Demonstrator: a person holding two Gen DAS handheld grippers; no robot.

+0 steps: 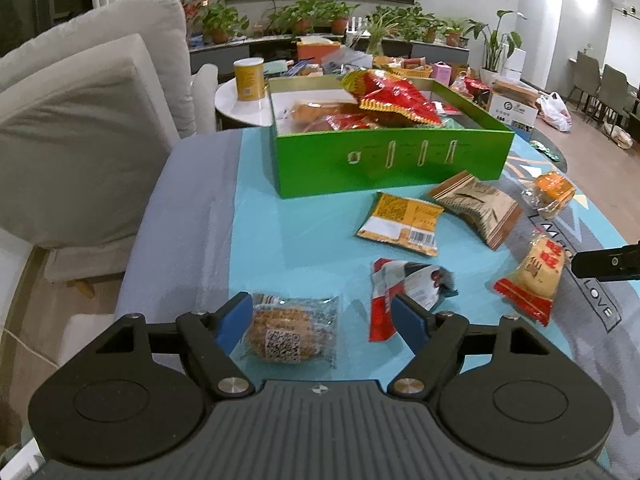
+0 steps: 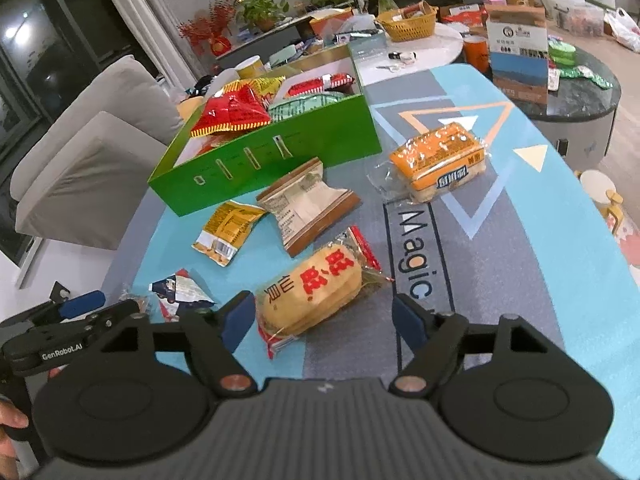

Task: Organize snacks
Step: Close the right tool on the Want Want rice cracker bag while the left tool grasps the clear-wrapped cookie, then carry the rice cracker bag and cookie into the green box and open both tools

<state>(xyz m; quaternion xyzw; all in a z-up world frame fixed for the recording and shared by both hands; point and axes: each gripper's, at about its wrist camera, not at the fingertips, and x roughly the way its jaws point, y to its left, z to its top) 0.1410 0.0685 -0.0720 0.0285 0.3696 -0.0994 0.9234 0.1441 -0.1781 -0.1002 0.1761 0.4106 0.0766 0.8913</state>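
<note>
The left hand-held gripper (image 1: pixel 322 320) stands with its jaws wide apart over the worktop (image 1: pixel 280 240). Between its blue pads (image 1: pixel 234 320) lies a clear-wrapped round cake (image 1: pixel 286 332), but no pad presses on it; the near edge of this packet is cut off by the gripper body. The right pad covers part of a red and white packet (image 1: pixel 400 292), and I cannot tell if it touches that packet.

The right hand-held gripper (image 2: pixel 324 320) is also fully open and holds nothing. A yellow rice cracker packet (image 2: pixel 316 292) with red characters lies between its pads, nearer to the left one, and its lower end is partly hidden behind that pad. In the right wrist view the left gripper shows at the lower left edge, with a bit of a hand (image 2: pixel 10 420) below it, mostly out of frame.

Farther out lie a yellow packet (image 1: pixel 400 220), a brown packet (image 1: pixel 476 208) and an orange wrapped cake (image 2: pixel 440 160), all apart from each other. Behind them stands the green box (image 1: pixel 392 160), with red snack bags (image 1: pixel 392 96) piled inside; what lies under them is hard to make out. A yellow can (image 1: pixel 249 79) stands behind the box on a white round table (image 1: pixel 240 110).
</note>
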